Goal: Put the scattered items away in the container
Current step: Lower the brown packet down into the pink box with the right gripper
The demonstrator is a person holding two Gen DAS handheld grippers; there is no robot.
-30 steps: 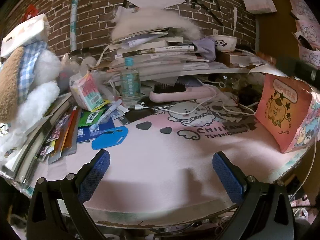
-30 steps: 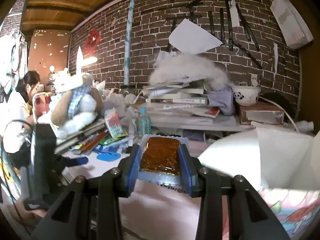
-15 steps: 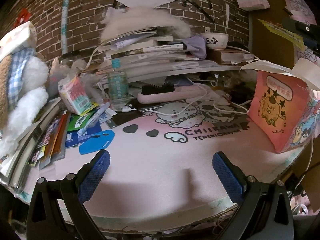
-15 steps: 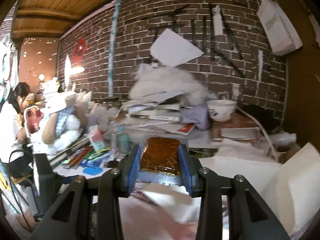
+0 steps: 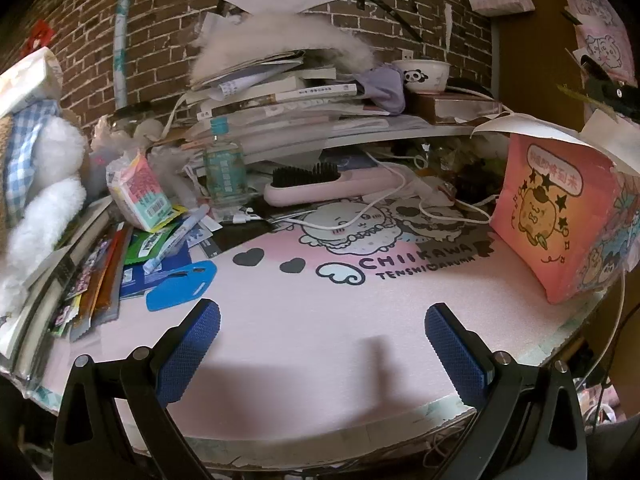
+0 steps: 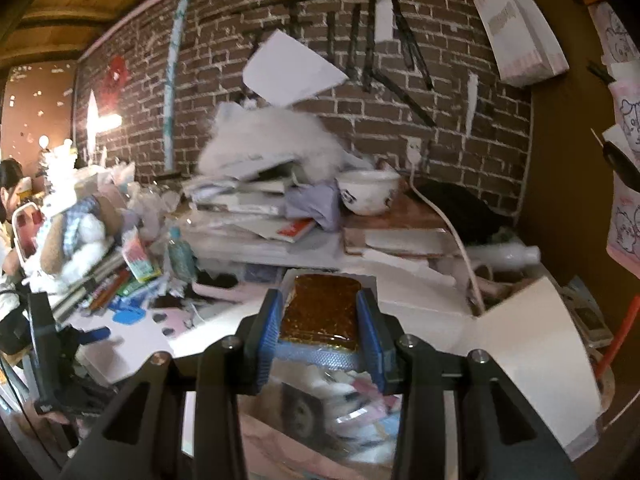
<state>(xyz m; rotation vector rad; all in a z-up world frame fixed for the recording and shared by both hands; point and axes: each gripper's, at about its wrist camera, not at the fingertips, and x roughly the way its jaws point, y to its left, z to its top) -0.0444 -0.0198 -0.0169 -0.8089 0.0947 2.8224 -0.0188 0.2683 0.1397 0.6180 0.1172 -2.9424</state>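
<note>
Right tool [image 6: 318, 322]: clenched on 1 brown sauce packet [image 6: 322, 306], above open pink paper bag [image 5: 554, 216]. Left tool [image 5: 320, 344]: released, empty. Packets [image 5: 100, 280] remain at worktop's left edge.

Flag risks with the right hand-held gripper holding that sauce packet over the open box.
1. The right hand-held gripper pinches the sauce packet only by its side edges; it could slip or buckle.
2. The box flap stands beside the drop zone and could deflect the packet.
3. Box contents look piled; it might slide off.
</note>
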